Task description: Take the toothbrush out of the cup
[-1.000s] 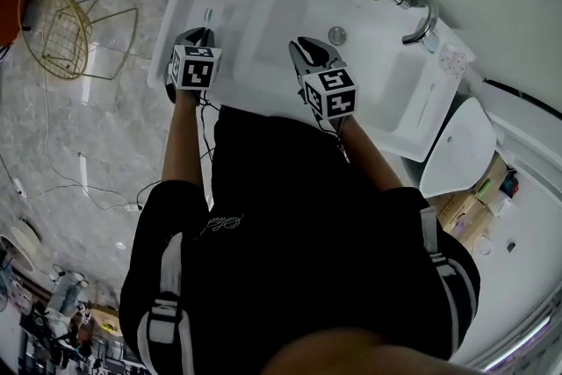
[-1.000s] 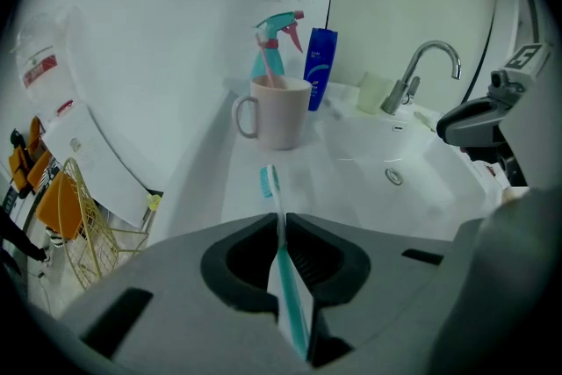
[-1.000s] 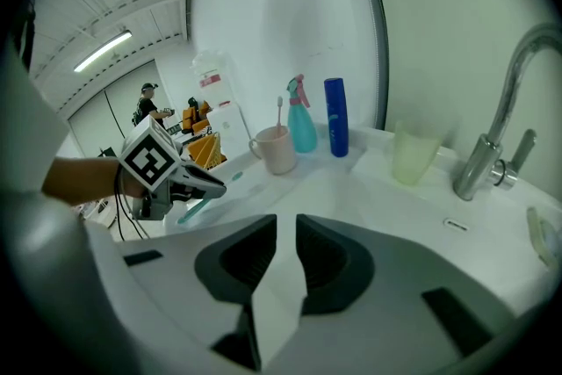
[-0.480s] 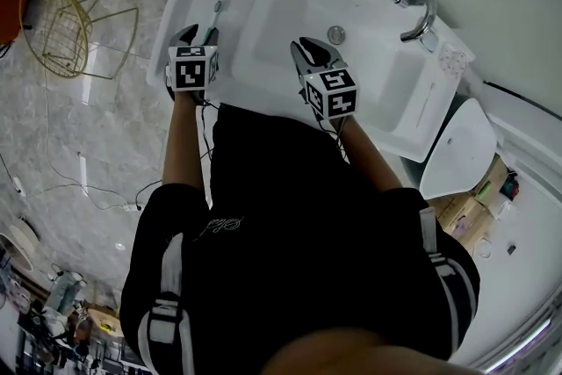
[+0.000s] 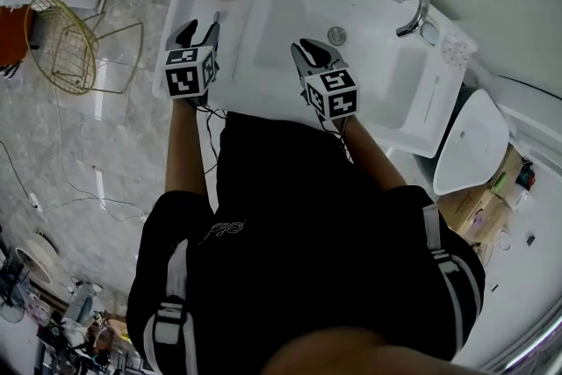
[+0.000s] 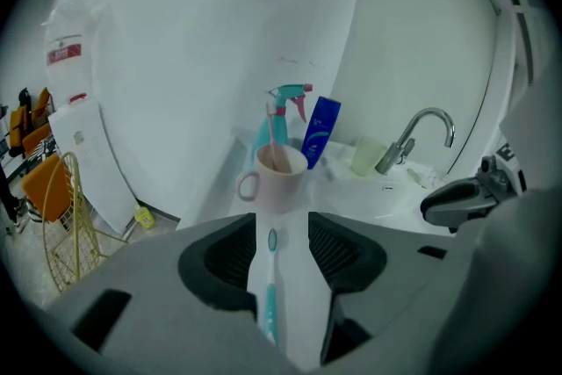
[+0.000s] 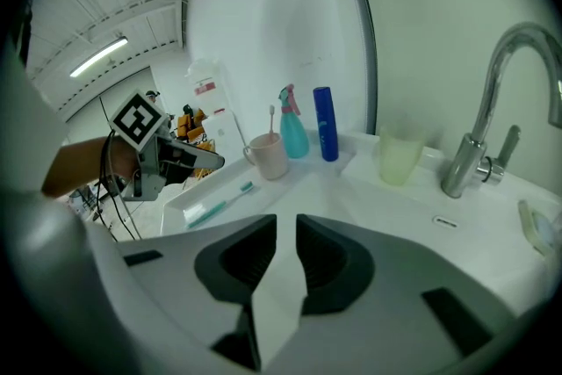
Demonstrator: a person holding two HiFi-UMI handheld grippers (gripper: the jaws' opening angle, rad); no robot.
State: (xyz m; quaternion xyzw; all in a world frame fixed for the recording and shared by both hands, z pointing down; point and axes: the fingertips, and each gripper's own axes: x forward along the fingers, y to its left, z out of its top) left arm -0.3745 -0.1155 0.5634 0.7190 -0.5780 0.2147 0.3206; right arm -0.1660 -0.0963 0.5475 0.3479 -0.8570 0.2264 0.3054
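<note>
We see the teal toothbrush [image 6: 270, 290] lying flat on the rim of the white sink [image 5: 235, 70], out of the pink cup [image 6: 279, 180] and just in front of it, with its head toward the cup but not touching it. A second, pink brush [image 6: 276, 155] stands inside the cup. The left gripper [image 5: 199, 29] hangs over the toothbrush on the side away from the cup. Its fingers [image 6: 224, 263] have just been opening and are now released; the toothbrush shows in the gap below them, touched by neither. To the right of the cup, over the basin, the right gripper [image 5: 313, 51] holds its fingers nearly together with a thin gap, grasping nothing. Behind the cup stand a teal spray bottle [image 6: 281, 114] and a blue bottle [image 6: 321, 132].
</note>
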